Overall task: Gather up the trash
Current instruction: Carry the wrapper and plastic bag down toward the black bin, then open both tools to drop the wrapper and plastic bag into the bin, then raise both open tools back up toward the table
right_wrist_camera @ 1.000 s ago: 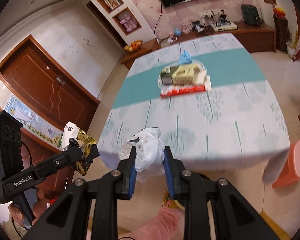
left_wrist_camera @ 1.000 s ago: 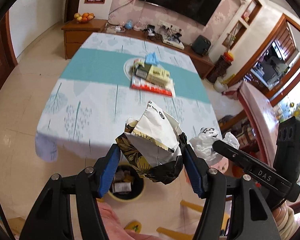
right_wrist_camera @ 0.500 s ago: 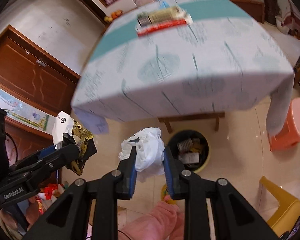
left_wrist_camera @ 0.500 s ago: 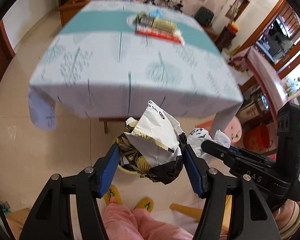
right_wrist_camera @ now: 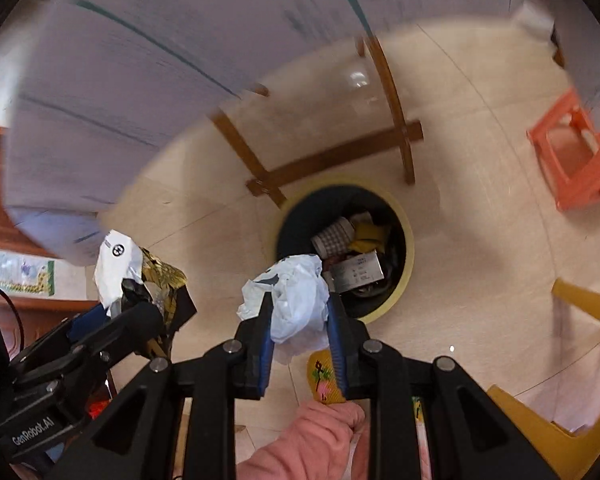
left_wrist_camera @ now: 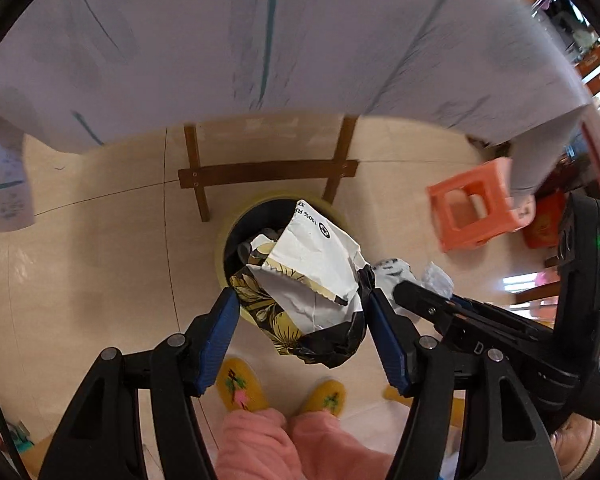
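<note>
- over the bin (left_wrist_camera: 236, 240), at the middle of the left wrist view, hangs the crumpled snack wrapper (left_wrist_camera: 312, 280), white inside with a black-and-gold flower print; a second ago it hung before the tabletop.
- the left gripper (left_wrist_camera: 300, 320) clamps that wrapper between its blue pads (left_wrist_camera: 220, 336), the jaws set fairly wide around the bulky crumple, as they were in the earlier frames.
- the white plastic bag (right_wrist_camera: 296, 300), balled up, is pinched in the right gripper (right_wrist_camera: 300, 320), jaws narrow and tight on it; the grip looks unchanged.
- in the right wrist view the bag sits at the near-left rim of the bin (right_wrist_camera: 408, 248), partly over its mouth.
- the bin, yellow-rimmed and dark inside, already holds a checked cup, a yellow scrap and a grey carton; it now fills far more of both views than half a second ago.
- both grippers point much more steeply at the floor than before, and the tablecloth (left_wrist_camera: 300, 40) has swung up to a blurred band across the top, its plate and boxes gone from sight.
- under the cloth stands a wooden frame (left_wrist_camera: 268, 170), probably the table's leg brace, though blur makes that uncertain.
- an orange stool (left_wrist_camera: 480, 208) stands to the right of the bin.
- pink trousers (left_wrist_camera: 284, 440) and yellow slippers (left_wrist_camera: 240, 388) show at the bottom.
</note>
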